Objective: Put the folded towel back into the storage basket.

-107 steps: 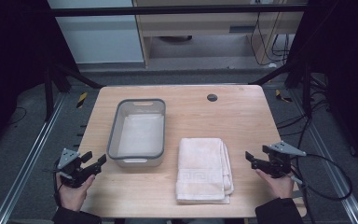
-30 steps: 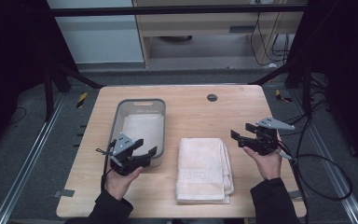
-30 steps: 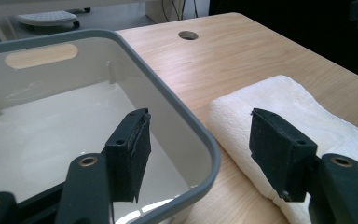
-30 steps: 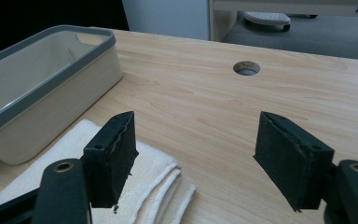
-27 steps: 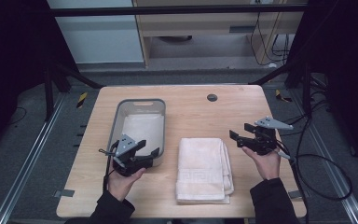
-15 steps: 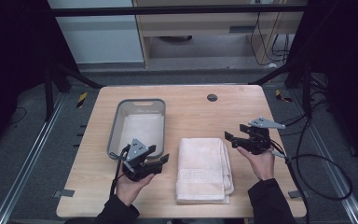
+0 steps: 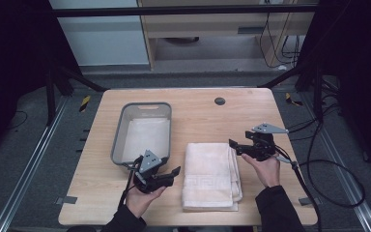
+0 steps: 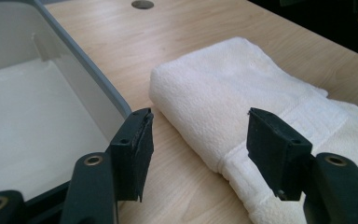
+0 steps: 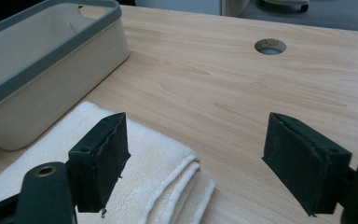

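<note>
A folded white towel point(image 7: 210, 175) lies on the wooden table point(image 7: 198, 116), right of a grey-rimmed bin point(image 7: 144, 131). My left gripper point(image 7: 173, 174) is open just left of the towel's near half, by the bin's near corner. In the left gripper view the towel point(image 8: 242, 107) lies between and beyond the open jaws, with the bin point(image 8: 32, 116) at left. My right gripper point(image 7: 233, 145) is open at the towel's far right corner. In the right gripper view the towel's layered edge point(image 9: 168, 179) sits low between the jaws, the bin point(image 9: 42, 65) stands at left.
A round cable hole point(image 7: 219, 101) is set in the table's far side, and the right gripper view shows that hole point(image 9: 270, 46) too. Cables trail off the table's right edge point(image 7: 319, 164). Dark frame posts stand at both far corners.
Both grippers came inward from the table's side edges. The left one moved right along the bin's near end to the towel; the right one moved left and slightly down to the towel's far corner.
</note>
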